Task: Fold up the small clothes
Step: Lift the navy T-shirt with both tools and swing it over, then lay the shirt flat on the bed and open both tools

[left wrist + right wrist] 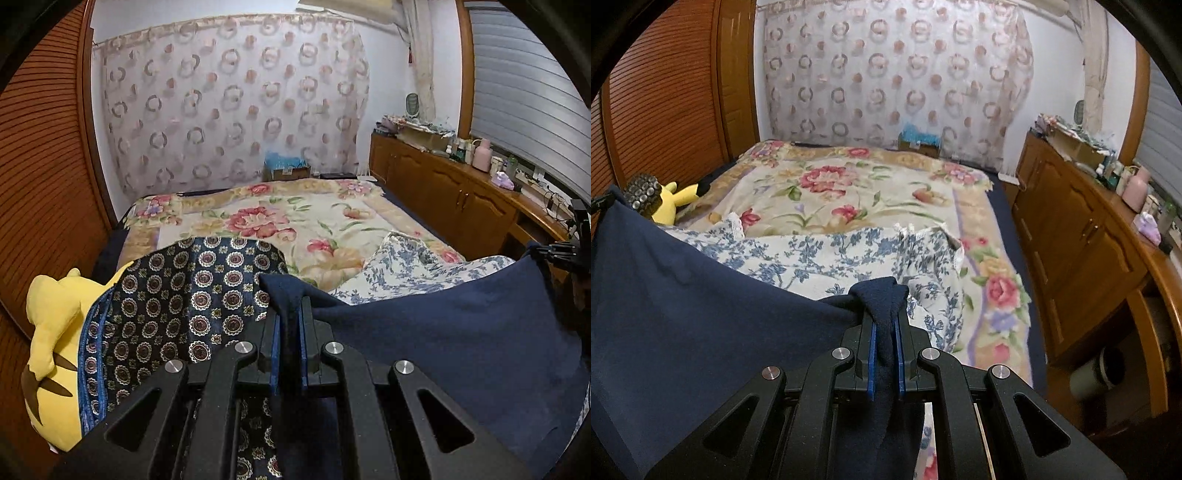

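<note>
A navy blue garment (461, 332) hangs stretched in the air between my two grippers, above the bed. My left gripper (289, 306) is shut on one corner of it. My right gripper (885, 314) is shut on the opposite corner, and the navy cloth (683, 302) spreads to its left. The right gripper also shows at the right edge of the left wrist view (561, 251). A blue-and-white floral garment (831, 258) lies crumpled on the bed under the navy one, and it also shows in the left wrist view (406, 269).
A dark medallion-patterned cloth (177, 295) and a yellow plush toy (51, 332) lie at the bed's left. The floral blanket (849, 188) covers the bed. A wooden cabinet (1082, 240) with bottles runs along the right. A slatted wooden door (40, 166) stands left.
</note>
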{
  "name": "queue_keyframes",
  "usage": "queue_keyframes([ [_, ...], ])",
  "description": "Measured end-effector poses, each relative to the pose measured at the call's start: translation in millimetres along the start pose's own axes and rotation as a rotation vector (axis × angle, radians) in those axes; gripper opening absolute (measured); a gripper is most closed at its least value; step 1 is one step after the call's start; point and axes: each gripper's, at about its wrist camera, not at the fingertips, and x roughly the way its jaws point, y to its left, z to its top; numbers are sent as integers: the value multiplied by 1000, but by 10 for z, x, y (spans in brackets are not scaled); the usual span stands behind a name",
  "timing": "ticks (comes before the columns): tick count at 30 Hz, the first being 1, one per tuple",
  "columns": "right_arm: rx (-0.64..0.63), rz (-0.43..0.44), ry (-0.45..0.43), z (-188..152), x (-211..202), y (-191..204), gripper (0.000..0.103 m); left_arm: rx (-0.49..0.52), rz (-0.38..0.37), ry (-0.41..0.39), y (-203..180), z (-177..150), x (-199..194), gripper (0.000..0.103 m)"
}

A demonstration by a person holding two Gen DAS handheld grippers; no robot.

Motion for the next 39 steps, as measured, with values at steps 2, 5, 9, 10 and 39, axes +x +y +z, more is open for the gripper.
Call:
queue_keyframes([
  [2, 13, 6, 6, -132, -7, -43, 8, -5, 0, 10, 4, -3, 31, 9],
  [5, 28, 11, 20, -177, 30, -61, 8, -4, -2, 17, -13, 6, 49, 9],
  [9, 40, 11, 32, -190, 54, -89, 8, 11, -6, 23, -28, 37, 50, 9],
  [10, 41, 8, 35, -185, 97, -89, 8, 17, -4, 28, -37, 42, 51, 11],
  [39, -11, 3, -49, -761, -870, 237, 49, 57, -38, -20, -312, -346, -909, 62],
])
